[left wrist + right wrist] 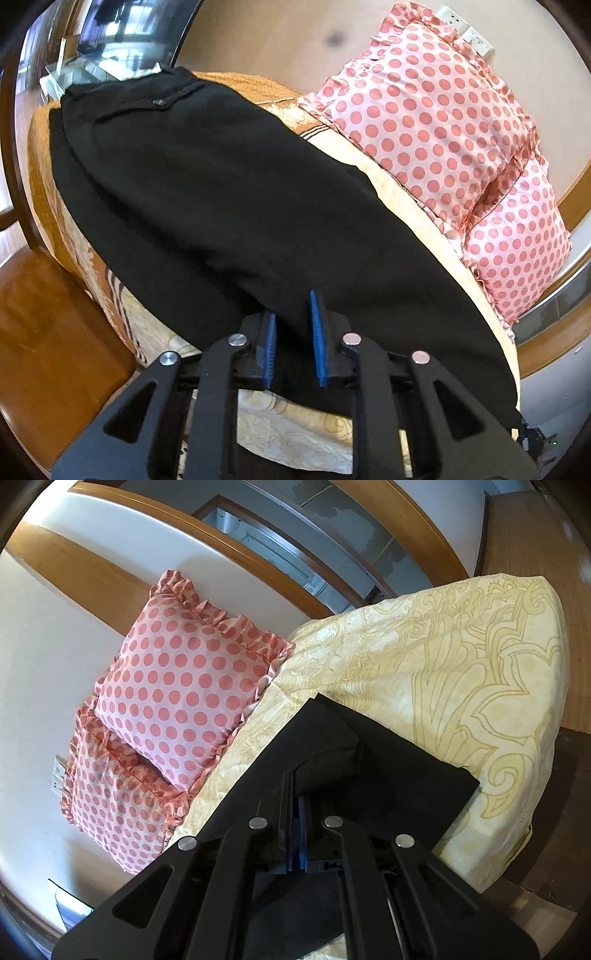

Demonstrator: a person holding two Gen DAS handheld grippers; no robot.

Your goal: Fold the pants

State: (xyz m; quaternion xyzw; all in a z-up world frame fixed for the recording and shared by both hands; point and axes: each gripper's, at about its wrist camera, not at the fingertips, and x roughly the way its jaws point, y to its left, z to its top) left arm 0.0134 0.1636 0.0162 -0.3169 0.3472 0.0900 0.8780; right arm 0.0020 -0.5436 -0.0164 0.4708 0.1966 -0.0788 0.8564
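Cream bedding with a pale yellow scroll pattern (461,657) covers the bed in front of you, and two pink pillows with coral dots and frilled edges (436,122) lean on the white wall at the head. Across this bedding lie the black dress pants (221,192), spread long. From your left gripper (295,336) their long axis runs away forward and to the left, up to the waistband with the buttoned back pocket (159,100) at the far end. So you stand at the leg end. Your left gripper has its blue pads a little apart with a ridge of black cloth between them; it seems to pinch the cloth, but I cannot tell if the grip is firm. Your right gripper (297,812) has its pads pressed together on a raised bunch of the same pants. I judge the next move carries both held ends toward the far waistband, along this long axis.
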